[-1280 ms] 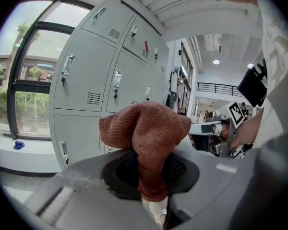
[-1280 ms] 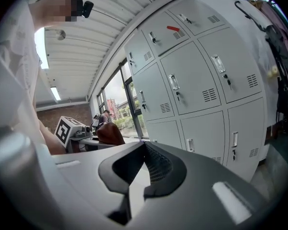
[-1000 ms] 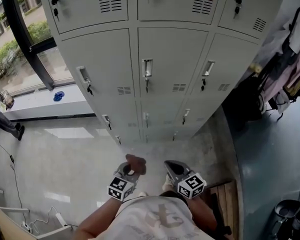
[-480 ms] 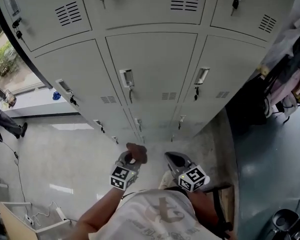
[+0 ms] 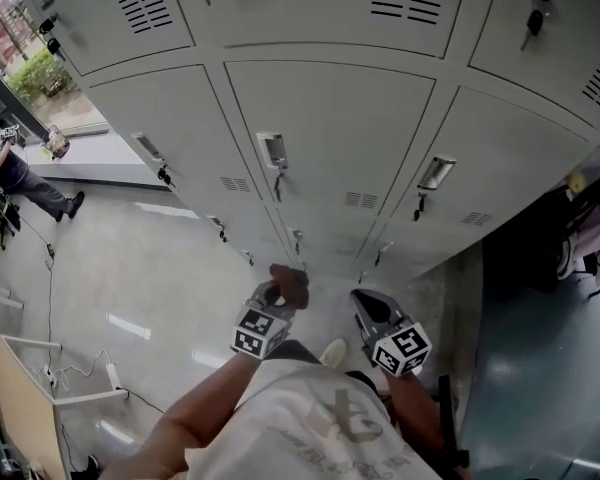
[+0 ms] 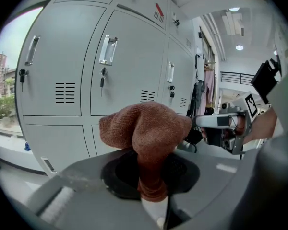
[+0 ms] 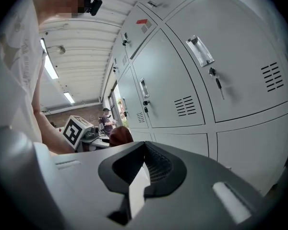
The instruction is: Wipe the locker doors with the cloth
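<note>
The left gripper [image 6: 151,178] is clenched on the brown cloth [image 6: 145,128]; it pinches only a narrow bunched end, and the bulk swells out in front of the jaws; in the head view the cloth sits at the lower centre of the frame, near the body and not yet touching the locker doors [image 5: 330,148]; the right gripper [image 7: 137,176] has its jaws closed together with nothing between them. The risk, as I judge it, is that the cloth slips out when it is pressed and dragged over the metal, because so little of it is gripped; it could also catch on the keys [image 5: 278,180] hanging under the handles. Compared with one second ago, the lockers fill more of the head view and the window has shrunk into the upper left corner; both grippers stay low, with the cloth held as before.
</note>
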Demonstrator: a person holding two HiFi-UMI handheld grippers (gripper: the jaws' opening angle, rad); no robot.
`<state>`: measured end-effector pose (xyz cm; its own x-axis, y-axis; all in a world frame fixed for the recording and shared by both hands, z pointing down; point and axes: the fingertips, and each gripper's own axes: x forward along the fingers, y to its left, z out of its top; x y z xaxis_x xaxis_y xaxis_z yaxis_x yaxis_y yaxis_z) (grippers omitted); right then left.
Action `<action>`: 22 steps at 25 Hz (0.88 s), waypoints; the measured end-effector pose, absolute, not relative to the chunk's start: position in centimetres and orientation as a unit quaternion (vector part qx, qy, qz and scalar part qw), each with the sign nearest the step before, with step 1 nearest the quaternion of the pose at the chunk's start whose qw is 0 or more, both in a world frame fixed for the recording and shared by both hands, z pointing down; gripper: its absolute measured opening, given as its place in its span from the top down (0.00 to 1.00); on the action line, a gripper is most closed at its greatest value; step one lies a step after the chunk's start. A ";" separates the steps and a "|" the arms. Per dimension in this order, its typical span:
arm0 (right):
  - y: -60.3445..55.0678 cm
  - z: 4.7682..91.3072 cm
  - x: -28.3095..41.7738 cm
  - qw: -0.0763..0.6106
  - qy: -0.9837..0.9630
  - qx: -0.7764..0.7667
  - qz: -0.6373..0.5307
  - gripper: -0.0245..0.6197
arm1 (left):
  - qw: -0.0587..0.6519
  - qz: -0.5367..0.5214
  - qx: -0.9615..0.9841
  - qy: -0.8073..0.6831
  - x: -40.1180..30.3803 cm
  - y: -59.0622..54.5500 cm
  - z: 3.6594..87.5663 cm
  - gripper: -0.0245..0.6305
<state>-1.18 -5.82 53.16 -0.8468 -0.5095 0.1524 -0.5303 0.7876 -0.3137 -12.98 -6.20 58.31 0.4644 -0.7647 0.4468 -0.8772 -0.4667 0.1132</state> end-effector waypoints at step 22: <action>-12.0 51.4 -2.8 0.045 -0.948 0.274 0.158 0.95 | 0.176 0.143 0.818 -0.528 -16.9 -14.4 57.5 0.83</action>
<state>-2.76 -12.00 51.45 -0.8462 -0.5044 0.1722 -0.5329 0.8003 -0.2746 -16.91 -14.39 57.55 0.4013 -0.8141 0.4197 -0.9147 -0.3804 0.1366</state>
